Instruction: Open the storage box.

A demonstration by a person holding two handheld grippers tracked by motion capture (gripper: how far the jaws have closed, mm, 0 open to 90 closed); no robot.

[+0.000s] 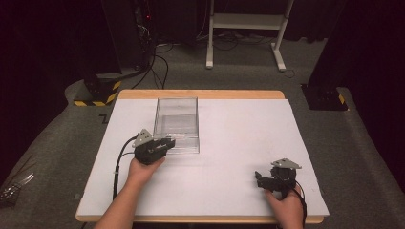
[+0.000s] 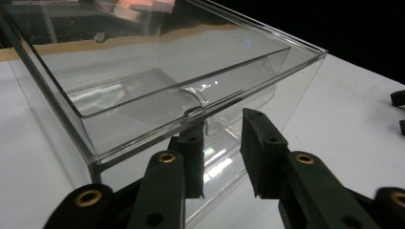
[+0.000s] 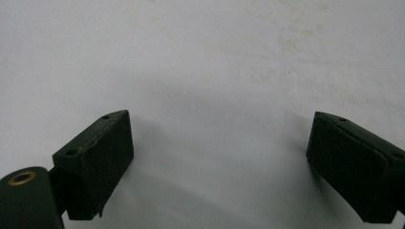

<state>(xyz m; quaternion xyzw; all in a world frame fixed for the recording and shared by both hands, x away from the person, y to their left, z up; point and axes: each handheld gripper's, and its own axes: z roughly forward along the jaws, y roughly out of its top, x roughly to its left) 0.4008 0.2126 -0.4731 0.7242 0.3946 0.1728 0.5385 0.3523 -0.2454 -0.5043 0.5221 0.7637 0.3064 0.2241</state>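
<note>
The clear box (image 1: 176,125) is hard to read: its walls show mostly as glints and edges, and in the left gripper view its far end is cut off by the frame. An inner tray or ledge shows through the near wall there, but its shape is blurred by reflections. The person's forearms are cut off at the bottom of the high view.

There is one box, one white bench (image 1: 239,143), two hands and two hand-held grippers.

The box stands on the left rear part of the bench. The left hand-held gripper (image 1: 168,142) sits at the box's near left corner; its jaws stand a little apart, with the box's near wall between them, and whether they press on it cannot be told. The right hand-held gripper (image 1: 258,177) rests near the front right of the bench, well apart from the box, jaws spread wide over bare white surface, holding nothing.
</note>
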